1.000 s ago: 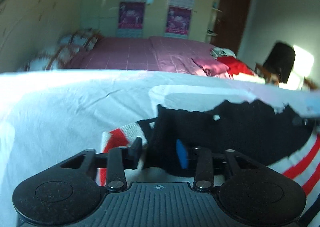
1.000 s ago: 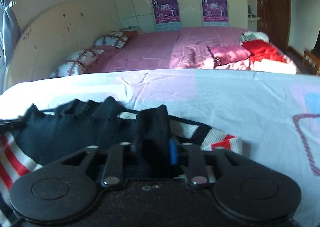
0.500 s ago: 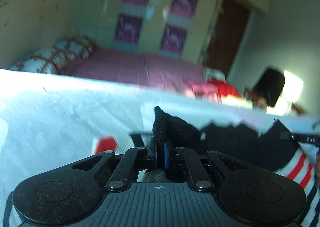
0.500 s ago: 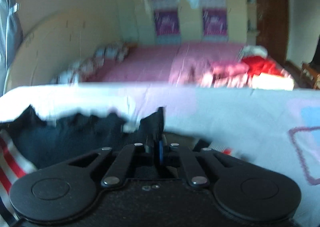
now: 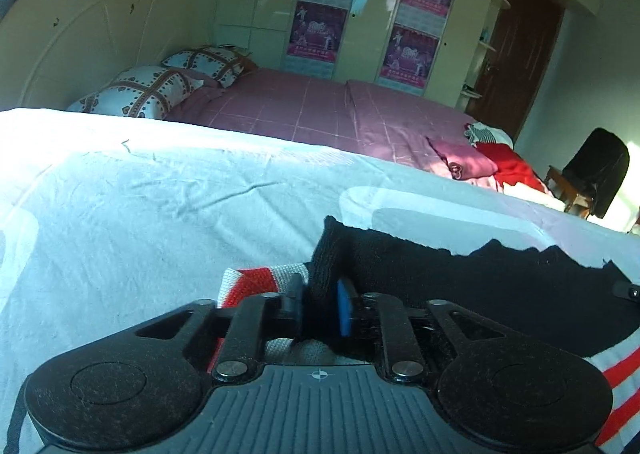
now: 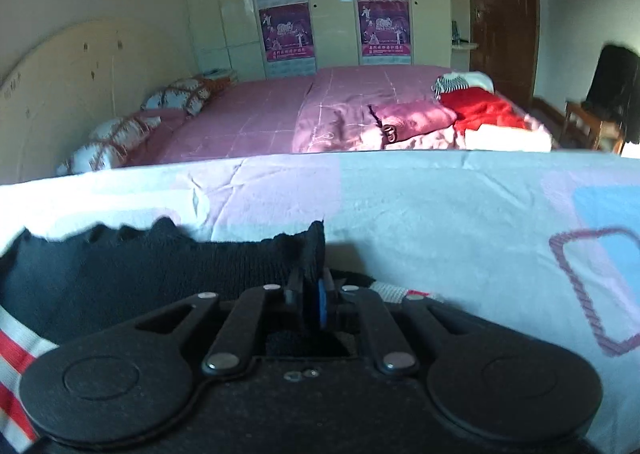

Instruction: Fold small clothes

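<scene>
A small knitted garment, black with red and white stripes, lies on a pale printed sheet. In the left wrist view my left gripper (image 5: 319,304) is shut on the black edge of the garment (image 5: 460,278), with a red and white striped cuff (image 5: 256,282) just left of the fingers. In the right wrist view my right gripper (image 6: 310,300) is shut on the other end of the same black edge of the garment (image 6: 140,266). The black cloth stretches between the two grippers, its top edge wavy. Striped fabric shows at the lower left (image 6: 12,366).
The pale sheet (image 5: 140,214) extends left and ahead; it shows blue and purple prints at the right (image 6: 592,286). Beyond is a pink bed (image 6: 260,122) with pillows (image 5: 140,92) and folded red and pink clothes (image 6: 480,110). A dark chair (image 5: 596,170) stands far right.
Both grippers closed on the black edge of the garment, pinching a fold each. The edge now stands pulled up and taut between them, and both views have tilted up slightly.
</scene>
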`<state>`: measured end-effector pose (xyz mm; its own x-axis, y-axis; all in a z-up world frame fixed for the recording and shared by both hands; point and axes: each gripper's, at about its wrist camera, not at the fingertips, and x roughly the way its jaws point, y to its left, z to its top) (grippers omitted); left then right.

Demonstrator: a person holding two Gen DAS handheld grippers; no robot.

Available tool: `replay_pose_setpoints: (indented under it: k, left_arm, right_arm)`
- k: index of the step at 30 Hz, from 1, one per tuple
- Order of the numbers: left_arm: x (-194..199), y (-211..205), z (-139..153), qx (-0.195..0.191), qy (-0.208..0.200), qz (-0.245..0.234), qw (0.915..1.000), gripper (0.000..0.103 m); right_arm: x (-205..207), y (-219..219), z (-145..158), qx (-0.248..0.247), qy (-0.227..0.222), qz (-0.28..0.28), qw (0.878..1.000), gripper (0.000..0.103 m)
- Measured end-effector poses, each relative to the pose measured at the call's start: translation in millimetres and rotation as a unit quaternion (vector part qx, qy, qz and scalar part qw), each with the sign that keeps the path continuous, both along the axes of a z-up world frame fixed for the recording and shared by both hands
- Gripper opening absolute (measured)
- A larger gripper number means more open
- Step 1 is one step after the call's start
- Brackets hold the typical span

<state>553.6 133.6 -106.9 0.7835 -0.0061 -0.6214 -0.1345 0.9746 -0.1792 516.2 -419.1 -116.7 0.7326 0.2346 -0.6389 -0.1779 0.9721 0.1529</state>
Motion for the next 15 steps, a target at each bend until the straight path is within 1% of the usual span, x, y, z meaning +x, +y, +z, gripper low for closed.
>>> replay_pose_setpoints:
  k: [1,2,3,4,5,6,7,8,9,10,11,13,15]
  left_arm:
    - [-3.2,4.8,1.3,-0.013,-0.004,0.004,0.9999,0.042]
    - [-8.7,9.8,4.2,-0.025,-0.011,0.013,0.9995,0.047]
    - [-15.7,13.8,10.0,-0.033,-0.026,0.022,0.9989,0.048]
    - [-24.8,15.1,17.9,-0.035,-0.046,0.030,0.9979,0.049]
    - [-31.9,11.6,24.3,-0.026,-0.060,0.036,0.9972,0.050]
    - [-35.9,1.4,31.8,-0.016,-0.074,0.028,0.9967,0.050]
    - [-36.8,-12.8,38.0,-0.012,-0.086,-0.005,0.9962,0.050]
    - [-33.9,-31.3,42.2,-0.004,-0.090,-0.043,0.9950,0.050]
    - [-28.2,-52.6,44.2,0.009,-0.083,-0.079,0.9934,0.051]
    - [-20.7,-73.8,43.1,0.026,-0.068,-0.113,0.9909,0.051]
    - [-13.7,-91.6,38.5,0.043,-0.049,-0.138,0.9883,0.051]
    - [-4.7,-109.8,24.8,0.060,-0.009,-0.144,0.9878,0.051]
    - [-4.6,-110.8,11.2,0.071,0.011,-0.136,0.9881,0.051]
  right_arm:
    - [-2.7,-5.4,3.0,0.018,-0.002,-0.003,1.000,0.017]
    - [-9.6,-5.4,8.7,0.024,-0.017,-0.010,1.000,0.028]
    - [-17.5,-6.5,15.4,0.023,-0.041,-0.019,0.999,0.042]
    - [-29.1,-6.2,23.4,0.021,-0.071,-0.022,0.997,0.050]
    - [-34.7,-4.4,28.0,0.025,-0.084,-0.016,0.996,0.054]
    - [-37.8,-0.4,32.3,0.035,-0.086,0.000,0.996,0.050]
    - [-37.4,11.3,35.1,0.048,-0.071,0.039,0.996,0.047]
    - [-36.0,26.4,34.9,0.045,-0.060,0.071,0.995,0.039]
    - [-35.8,44.8,34.1,0.031,-0.052,0.101,0.993,0.031]
    - [-35.7,66.1,31.9,0.007,-0.045,0.129,0.991,0.025]
    - [-35.9,87.9,28.1,-0.025,-0.039,0.149,0.988,0.015]
    - [-33.3,113.6,17.6,-0.071,-0.019,0.165,0.984,0.014]
    - [-32.9,121.5,7.7,-0.115,-0.013,0.169,0.979,0.017]
